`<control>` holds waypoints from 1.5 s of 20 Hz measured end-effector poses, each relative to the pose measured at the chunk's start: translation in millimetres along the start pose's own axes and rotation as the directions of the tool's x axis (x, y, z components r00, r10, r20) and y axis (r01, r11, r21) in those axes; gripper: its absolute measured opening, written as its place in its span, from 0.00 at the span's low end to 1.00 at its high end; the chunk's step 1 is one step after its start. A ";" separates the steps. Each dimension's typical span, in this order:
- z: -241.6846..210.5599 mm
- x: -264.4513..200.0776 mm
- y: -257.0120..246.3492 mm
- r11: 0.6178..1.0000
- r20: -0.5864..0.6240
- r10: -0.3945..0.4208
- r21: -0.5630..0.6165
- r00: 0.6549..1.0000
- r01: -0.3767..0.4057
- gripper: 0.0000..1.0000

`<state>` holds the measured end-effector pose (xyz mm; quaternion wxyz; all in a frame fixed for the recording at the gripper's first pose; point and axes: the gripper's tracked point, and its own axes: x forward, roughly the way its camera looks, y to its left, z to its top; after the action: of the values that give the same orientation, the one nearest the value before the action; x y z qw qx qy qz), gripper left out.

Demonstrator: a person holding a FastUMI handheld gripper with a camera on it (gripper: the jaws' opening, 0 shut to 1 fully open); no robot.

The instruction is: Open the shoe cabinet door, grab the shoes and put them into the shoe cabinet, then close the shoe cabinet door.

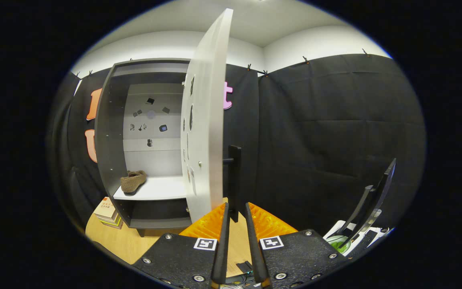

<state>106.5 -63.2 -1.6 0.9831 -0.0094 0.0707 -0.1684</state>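
Jaws of the gripper point(236, 208): narrowly parted on either side of the lower end of the door handle point(234, 180); whether both fingers press on it cannot be told. The shoe cabinet door point(207, 120) stands wide open, edge-on. The shoe cabinet point(110, 132) rests on the tabletop point(134, 241). One brown shoe point(132, 180) lies on its white shelf point(163, 188). Books point(106, 210) lie beside the cabinet base.

Even overhead light, sharp focus, strong fisheye bending at the edges; the cabinet door point(207, 120) shows mild glare.
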 end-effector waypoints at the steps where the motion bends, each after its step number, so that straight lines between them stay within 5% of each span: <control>1: 1.3 -3.3 3.7 1.000 0.002 0.004 0.010 1.000 -0.004 0.25; 19: -43.7 -45.4 113.7 0.986 -0.070 0.165 0.003 0.984 -0.165 0.25; 30: -161.7 -34.0 216.0 0.942 -0.284 0.333 0.065 0.899 -0.329 0.25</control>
<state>123.1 152.7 -166.2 0.9762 0.0354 0.2140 0.0009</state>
